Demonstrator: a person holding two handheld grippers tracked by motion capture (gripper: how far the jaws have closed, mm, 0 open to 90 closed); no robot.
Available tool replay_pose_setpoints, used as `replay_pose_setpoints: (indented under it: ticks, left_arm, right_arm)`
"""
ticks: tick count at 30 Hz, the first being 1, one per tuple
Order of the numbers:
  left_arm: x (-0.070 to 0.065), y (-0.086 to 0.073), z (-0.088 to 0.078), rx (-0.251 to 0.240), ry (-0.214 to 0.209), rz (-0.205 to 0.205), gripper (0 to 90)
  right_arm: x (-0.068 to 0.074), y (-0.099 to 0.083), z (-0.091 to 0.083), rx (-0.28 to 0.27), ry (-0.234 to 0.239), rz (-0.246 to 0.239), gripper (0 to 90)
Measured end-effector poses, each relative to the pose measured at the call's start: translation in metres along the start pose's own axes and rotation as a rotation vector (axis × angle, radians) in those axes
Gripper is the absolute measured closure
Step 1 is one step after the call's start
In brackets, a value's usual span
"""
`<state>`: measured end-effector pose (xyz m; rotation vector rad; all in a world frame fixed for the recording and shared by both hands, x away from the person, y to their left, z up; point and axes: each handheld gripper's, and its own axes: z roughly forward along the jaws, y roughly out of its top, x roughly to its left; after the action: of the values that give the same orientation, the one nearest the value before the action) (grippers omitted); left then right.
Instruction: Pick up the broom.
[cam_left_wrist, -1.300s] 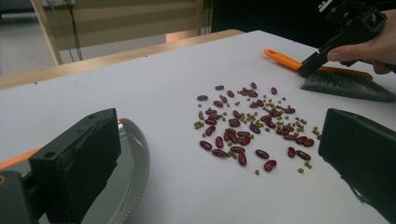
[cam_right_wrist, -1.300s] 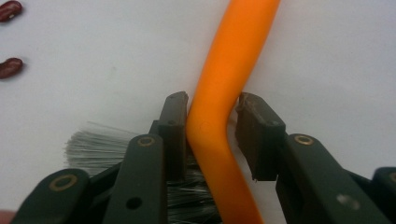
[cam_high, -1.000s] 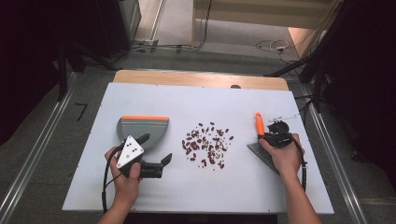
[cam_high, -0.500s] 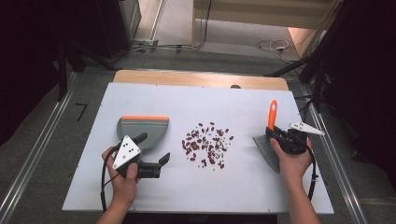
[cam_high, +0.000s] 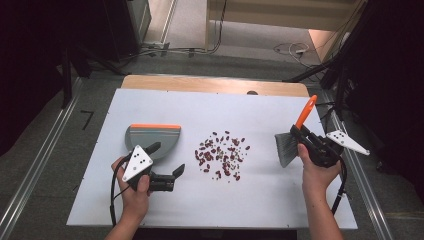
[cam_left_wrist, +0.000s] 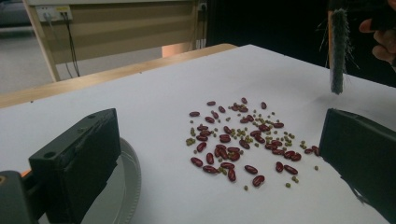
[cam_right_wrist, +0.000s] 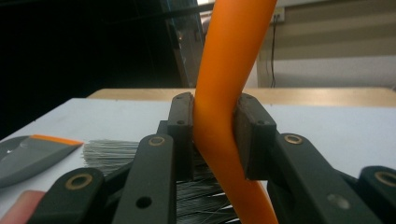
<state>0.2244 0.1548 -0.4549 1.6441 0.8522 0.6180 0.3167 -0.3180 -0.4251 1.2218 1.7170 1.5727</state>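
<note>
My brush (cam_high: 295, 135), orange handle up, bristles down; beans (cam_high: 222, 155) scattered mid-table; my grey dustpan (cam_high: 152, 137) lies flat, left.

I see black cables (cam_high: 175, 50) lying on the grey floor (cam_high: 45, 125) at upper centre. A metal rail (cam_high: 27, 175) runs down the lower left.

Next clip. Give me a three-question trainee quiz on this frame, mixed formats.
1. True or false: the right gripper is shut on the orange-handled grey-bristled brush.
2. The open left gripper sits nearest which thing? A) grey dustpan with orange edge B) brush C) wooden table edge
3. Fill in: the scattered red beans and small green peas lie between the dustpan and the ____.

Key: 1 true; 2 A; 3 brush.
</note>
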Motion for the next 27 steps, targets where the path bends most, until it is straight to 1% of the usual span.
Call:
replay_pose_setpoints:
  ticks: [4,6,10,11,12,13,14,15,16,17,18,19,20,21,25,27]
  left_arm:
    - [-0.003,0.003,0.0,-0.007,-0.011,0.005,0.0]
    - [-0.006,0.004,0.0,-0.012,-0.013,0.012,0.0]
    - [-0.01,0.007,0.003,-0.018,-0.044,0.012,0.0]
    - [-0.01,0.007,0.003,-0.018,-0.044,0.012,0.0]
    - [-0.012,0.009,0.004,-0.016,-0.069,0.007,0.0]
    - [-0.012,0.009,0.004,-0.016,-0.069,0.007,0.0]
    - [-0.014,0.01,0.007,-0.011,-0.086,0.003,0.0]
    - [-0.014,0.01,0.007,-0.011,-0.086,0.003,0.0]
    - [-0.017,0.011,0.009,-0.014,-0.089,-0.003,0.0]
    - [-0.018,0.011,0.01,-0.018,-0.081,-0.01,0.0]
    - [-0.019,0.012,0.01,-0.028,-0.089,-0.017,0.0]
    - [-0.02,0.013,0.011,-0.034,-0.11,-0.022,1.2]
    - [-0.02,0.013,0.012,-0.031,-0.115,-0.026,3.4]
    - [-0.022,0.014,0.014,-0.027,-0.127,-0.027,3.3]
    - [-0.028,0.016,0.018,-0.028,-0.145,-0.034,3.3]
    - [-0.032,0.017,0.02,-0.025,-0.156,-0.036,3.3]
  right_arm:
    - [0.013,0.007,-0.002,-0.026,0.013,-0.026,68.6]
    - [0.018,0.008,-0.002,-0.029,0.027,-0.028,68.7]
    - [0.028,0.009,0.0,-0.036,0.041,-0.029,68.6]
    - [0.03,0.009,0.001,-0.034,0.046,-0.032,68.6]
    - [0.034,0.009,0.002,-0.031,0.052,-0.031,68.6]
    - [0.034,0.009,0.002,-0.031,0.052,-0.031,68.6]
    - [0.04,0.009,0.003,-0.034,0.058,-0.035,68.6]
    - [0.043,0.009,0.004,-0.033,0.064,-0.041,68.6]
    - [0.048,0.009,0.004,-0.029,0.07,-0.05,68.6]
    - [0.052,0.008,0.005,-0.03,0.077,-0.056,68.6]
    - [0.055,0.008,0.006,-0.028,0.084,-0.06,68.6]
    - [0.059,0.008,0.007,-0.029,0.092,-0.061,68.6]
    - [0.062,0.008,0.008,-0.028,0.098,-0.061,68.6]
    - [0.065,0.007,0.008,-0.026,0.105,-0.063,68.6]
    - [0.08,0.006,0.01,-0.026,0.129,-0.077,68.6]
    - [0.088,0.005,0.011,-0.028,0.146,-0.076,68.6]
